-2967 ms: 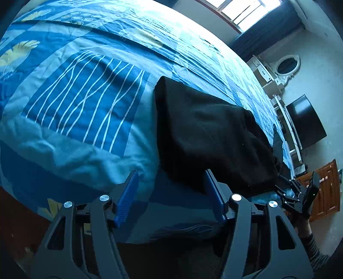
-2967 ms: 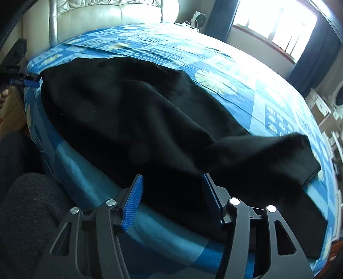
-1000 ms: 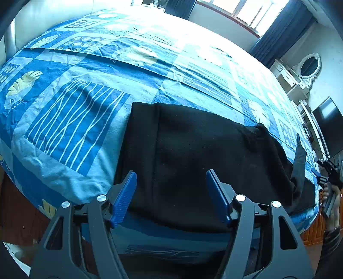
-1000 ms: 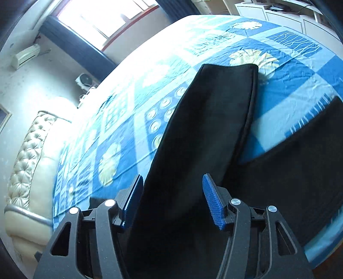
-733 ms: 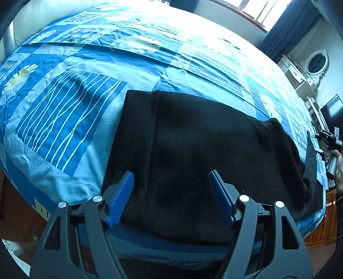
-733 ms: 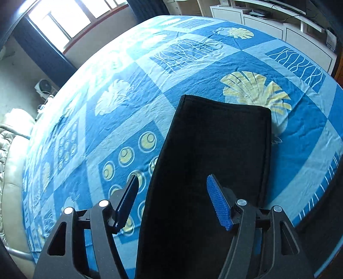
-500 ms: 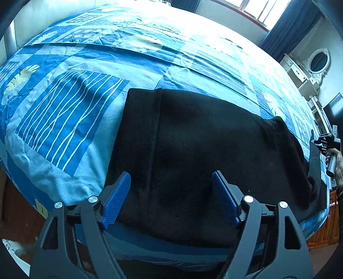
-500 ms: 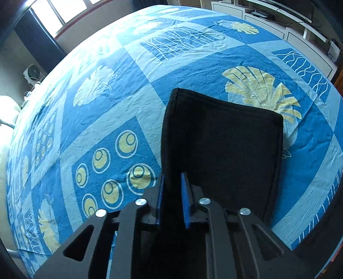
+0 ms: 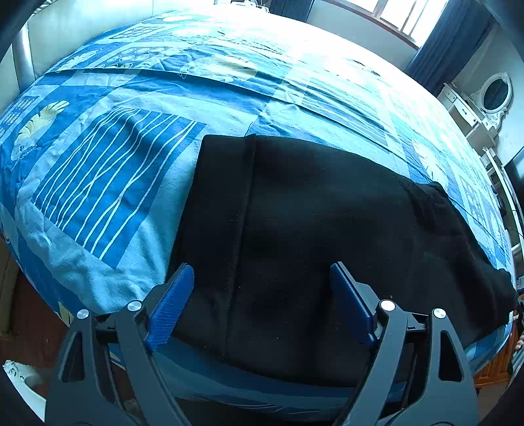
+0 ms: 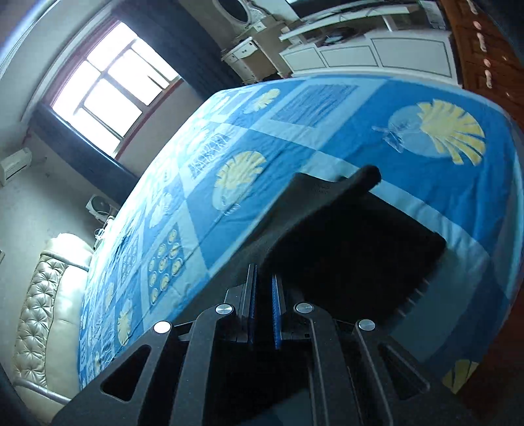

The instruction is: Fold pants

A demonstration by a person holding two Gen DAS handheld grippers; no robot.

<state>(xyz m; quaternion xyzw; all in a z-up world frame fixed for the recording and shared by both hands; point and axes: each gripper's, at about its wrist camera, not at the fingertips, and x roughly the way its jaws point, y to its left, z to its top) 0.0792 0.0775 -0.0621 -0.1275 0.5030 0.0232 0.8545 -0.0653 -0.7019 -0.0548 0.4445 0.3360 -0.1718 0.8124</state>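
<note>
Left wrist view: one bed (image 9: 137, 196) with blue patterned cover, one window (image 9: 389, 13), one round mirror (image 9: 495, 95). One pair of black pants (image 9: 327, 236) lies flat near the bed's edge. Left hand-held gripper (image 9: 260, 295) released, fingers spread over the pants.

Right wrist view: right hand-held gripper (image 10: 263, 301) clenched on the pants (image 10: 353, 249), a leg end lifted. One window (image 10: 111, 95), one padded headboard (image 10: 42, 301).

Lighting: daylight only, from the window (image 10: 111, 88), which I see blown out to white. Glare washes the far bedspread (image 9: 262, 39) pale in my left view.

Contrast: the black pants (image 9: 327, 229) read as a near-featureless dark mass; their folds are hard for me to make out.

Blur: my right view is smeared, worst on the pants' raised edge.

Distortion: strong fisheye bowing; dark vignette at all corners.
</note>
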